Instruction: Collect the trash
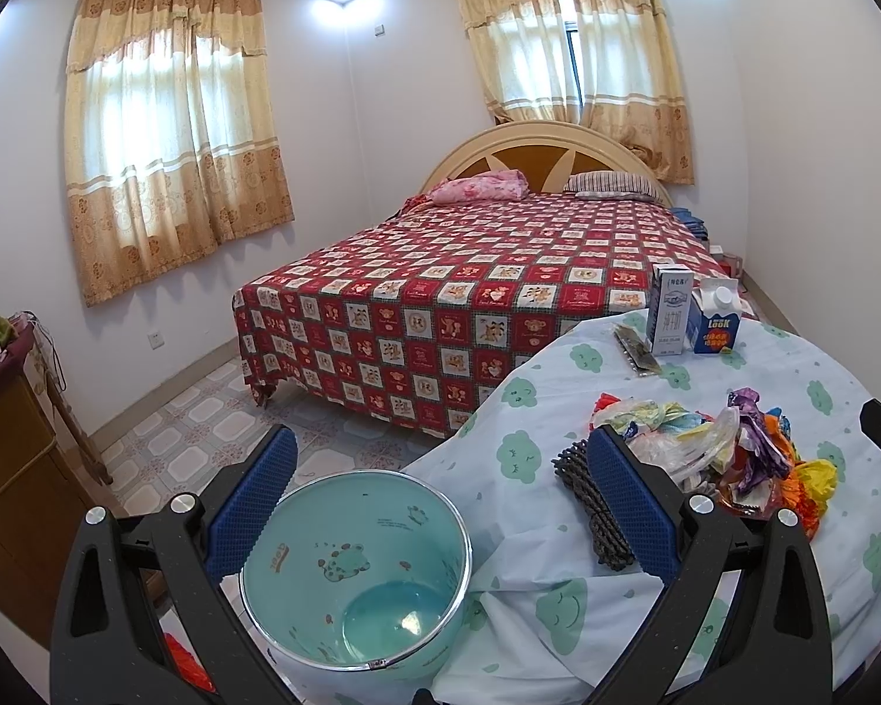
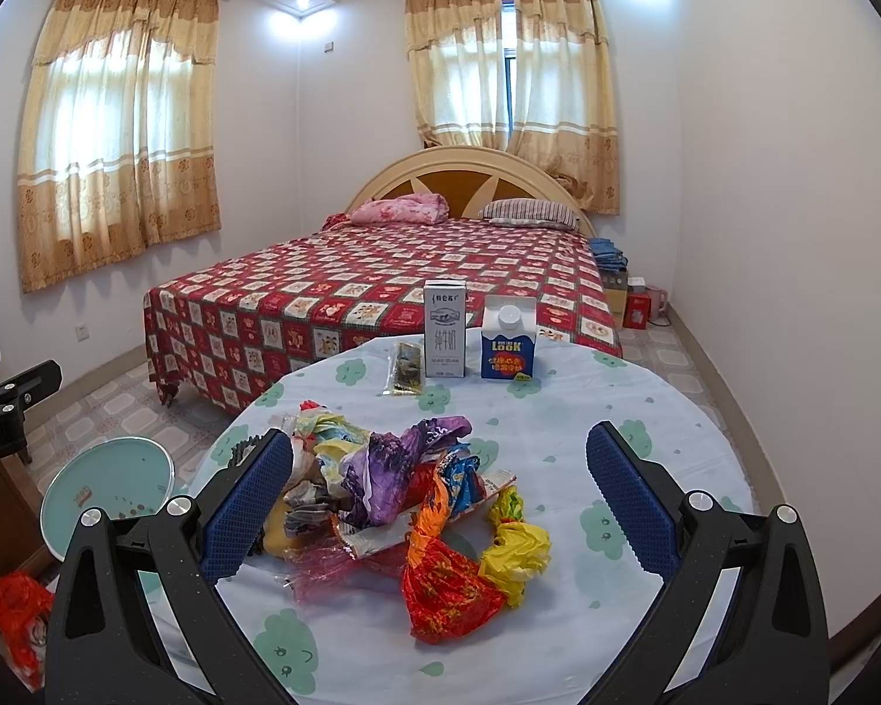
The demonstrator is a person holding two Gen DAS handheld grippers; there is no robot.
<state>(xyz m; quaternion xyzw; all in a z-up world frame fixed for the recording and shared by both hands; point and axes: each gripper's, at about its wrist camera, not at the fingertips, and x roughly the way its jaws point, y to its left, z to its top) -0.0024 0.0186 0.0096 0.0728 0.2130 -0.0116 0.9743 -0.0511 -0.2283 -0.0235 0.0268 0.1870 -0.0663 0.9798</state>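
Note:
A pile of crumpled colourful wrappers lies on the round table with a cloud-print cloth; it also shows in the left wrist view. My right gripper is open and empty, its jaws wide on either side of the pile. My left gripper is open and empty, hovering over a teal bin that stands beside the table's left edge. The bin looks empty inside. The bin also shows in the right wrist view. A dark coiled rope lies by the left gripper's right finger.
A white milk carton, a blue LOOK carton and a flat dark packet stand at the table's far side. A bed with a red checked cover is behind. A wooden cabinet is on the left. An orange bag lies on the floor.

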